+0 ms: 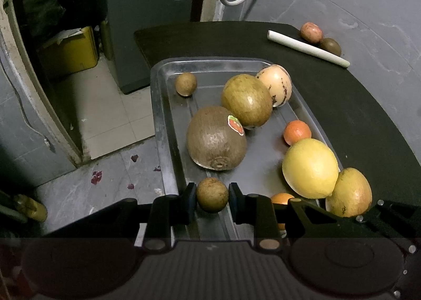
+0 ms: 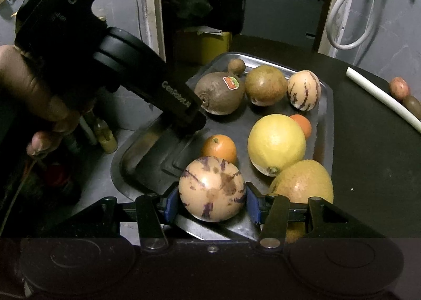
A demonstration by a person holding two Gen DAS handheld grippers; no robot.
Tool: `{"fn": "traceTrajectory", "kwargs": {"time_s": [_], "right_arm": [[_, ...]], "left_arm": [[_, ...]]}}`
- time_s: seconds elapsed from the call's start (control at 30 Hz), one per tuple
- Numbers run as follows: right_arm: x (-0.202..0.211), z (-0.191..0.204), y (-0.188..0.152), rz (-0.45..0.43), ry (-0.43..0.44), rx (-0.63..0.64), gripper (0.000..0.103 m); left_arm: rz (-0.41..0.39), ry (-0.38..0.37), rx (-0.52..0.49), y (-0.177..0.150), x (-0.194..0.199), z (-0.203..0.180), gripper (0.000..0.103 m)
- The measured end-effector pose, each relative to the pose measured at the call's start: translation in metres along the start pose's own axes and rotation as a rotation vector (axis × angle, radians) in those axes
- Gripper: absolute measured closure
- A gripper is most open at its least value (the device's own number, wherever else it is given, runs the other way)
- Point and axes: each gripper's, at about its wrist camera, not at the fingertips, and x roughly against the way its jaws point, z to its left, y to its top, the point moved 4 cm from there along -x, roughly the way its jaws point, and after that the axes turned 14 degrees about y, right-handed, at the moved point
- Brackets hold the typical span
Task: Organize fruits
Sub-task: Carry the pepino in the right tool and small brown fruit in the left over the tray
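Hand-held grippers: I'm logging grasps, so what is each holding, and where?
Left hand-held gripper: a small brown fruit, pinched across its sides. Right hand-held gripper: a purple-streaked melon, pinched across its widest part.

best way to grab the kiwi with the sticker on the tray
Probably take the kiwi across its short middle, coming down from above. It lies on its side, long axis running from the stem end near the tray edge toward the brown pear, which sits close against its far end. Its two long flanks look free, so tongs pads fit there; gripping end to end would likely hit the pear.
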Motion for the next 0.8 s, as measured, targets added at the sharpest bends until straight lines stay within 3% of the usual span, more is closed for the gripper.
{"fn": "traceTrajectory", "kwargs": {"time_s": [0.8], "right_arm": [[-0.0019,0.0028,0.0029,-0.01,-0.019,0.026,0.05]], "left_arm": [[-0.007,-0.009,-0.002,0.0036,-0.0055,0.0032,0.073]]}}
